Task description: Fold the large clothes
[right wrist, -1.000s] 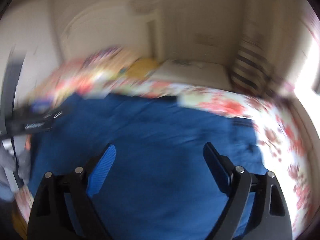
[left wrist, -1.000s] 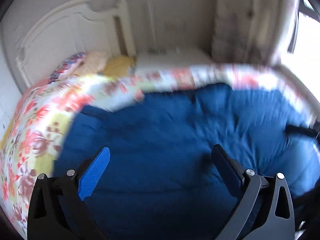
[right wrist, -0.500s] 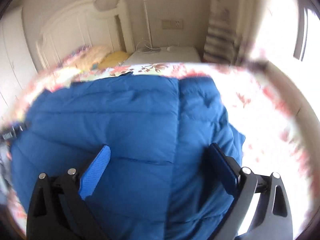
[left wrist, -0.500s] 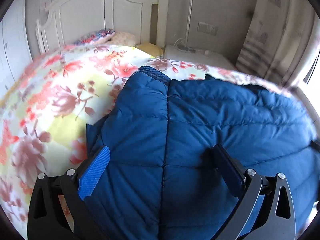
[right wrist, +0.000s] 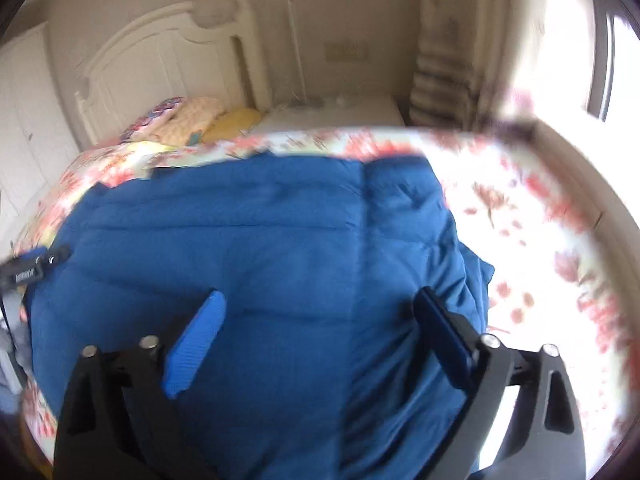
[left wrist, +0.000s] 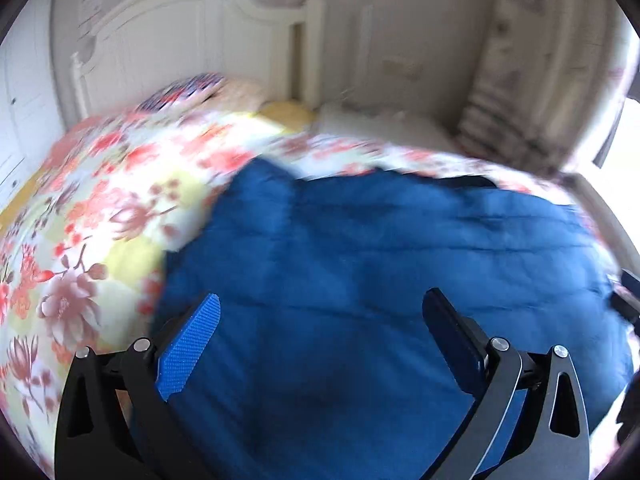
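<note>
A large blue quilted jacket [left wrist: 380, 264] lies spread on a bed with a floral cover [left wrist: 92, 216]. It also fills the middle of the right wrist view [right wrist: 260, 248]. My left gripper [left wrist: 320, 312] is open and empty, hovering over the jacket's left half near its left edge. My right gripper [right wrist: 318, 312] is open and empty over the jacket's right half, close to its rumpled right edge. The left gripper's tip shows at the left rim of the right wrist view [right wrist: 28, 268]. Both views are blurred.
A white headboard [right wrist: 160, 60] stands at the far end with several pillows [right wrist: 200, 116] in front. A white nightstand [right wrist: 332, 110] sits to its right, then a curtain [right wrist: 448, 72] and a bright window [right wrist: 616, 60].
Both grippers have stayed open and empty. Both cameras have swung about over the jacket; the left view has pulled back a little, and the jacket lies the same.
</note>
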Available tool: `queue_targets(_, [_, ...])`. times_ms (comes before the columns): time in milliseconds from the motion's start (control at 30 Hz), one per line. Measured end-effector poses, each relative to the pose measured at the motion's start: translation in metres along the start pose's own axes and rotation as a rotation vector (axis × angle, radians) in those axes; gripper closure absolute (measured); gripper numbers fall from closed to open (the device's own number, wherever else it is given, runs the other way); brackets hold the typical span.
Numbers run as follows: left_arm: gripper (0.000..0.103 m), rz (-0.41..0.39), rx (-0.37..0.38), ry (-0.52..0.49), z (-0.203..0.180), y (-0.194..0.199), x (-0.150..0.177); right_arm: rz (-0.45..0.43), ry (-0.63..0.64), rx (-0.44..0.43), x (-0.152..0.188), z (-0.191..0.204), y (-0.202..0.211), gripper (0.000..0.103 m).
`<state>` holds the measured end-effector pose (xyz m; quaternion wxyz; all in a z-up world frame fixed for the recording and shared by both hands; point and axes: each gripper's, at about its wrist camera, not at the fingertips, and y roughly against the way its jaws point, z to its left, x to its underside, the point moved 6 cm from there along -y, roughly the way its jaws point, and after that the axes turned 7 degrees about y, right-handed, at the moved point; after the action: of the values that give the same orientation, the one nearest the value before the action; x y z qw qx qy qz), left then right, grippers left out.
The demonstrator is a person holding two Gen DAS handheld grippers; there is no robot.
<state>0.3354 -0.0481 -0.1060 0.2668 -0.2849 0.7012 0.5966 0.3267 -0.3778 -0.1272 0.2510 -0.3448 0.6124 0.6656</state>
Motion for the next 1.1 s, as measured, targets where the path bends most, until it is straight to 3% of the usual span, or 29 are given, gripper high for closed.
queue_targets(133, [0.005,0.029,0.031,-0.145,-0.057,0.006,0.029,-0.016,0.214,-0.071,0.01,0.08,0.022,0.009])
queue_targets(200, [0.004,0.053,-0.017,-0.208,-0.067,-0.013,0.052,0.055,0.342,-0.048,0.031,0.111,0.009,0.009])
queue_targets(233, [0.004,0.018,-0.009,-0.226,-0.067,-0.013,0.056,0.055,0.373,-0.021,0.038,0.116,0.004,0.008])
queue_targets(333, [0.004,0.022,0.012,-0.203,-0.055,-0.006,0.052,0.043,0.349,-0.045,0.042,0.105,0.001,0.006])
queue_targets(433, [0.004,-0.017,-0.084,-0.092,0.001,0.01,0.041,0.039,0.298,0.023,0.038,0.07,0.013,0.006])
queue_targets(500, [0.004,0.009,-0.139,-0.022,0.041,0.006,0.041,0.048,0.209,0.052,0.042,0.035,0.02,0.006])
queue_targets(567, [0.004,0.034,-0.074,0.053,0.067,0.002,0.045,0.061,0.134,0.05,0.051,0.008,0.021,0.004])
queue_targets(633, [0.004,0.039,-0.067,0.061,0.07,0.0,0.047,0.061,0.047,-0.001,0.063,-0.011,0.018,0.003])
queue_targets(667, [0.004,0.039,-0.101,0.037,0.066,-0.001,0.048,0.067,0.024,-0.021,0.065,-0.014,0.016,0.003])
queue_targets(733, [0.004,0.044,-0.129,0.03,0.063,-0.005,0.047,0.091,0.04,-0.008,0.066,-0.011,0.012,0.002])
queue_targets(1100, [0.004,0.05,-0.109,0.057,0.067,-0.009,0.047,0.096,0.025,-0.031,0.064,-0.011,0.007,0.002])
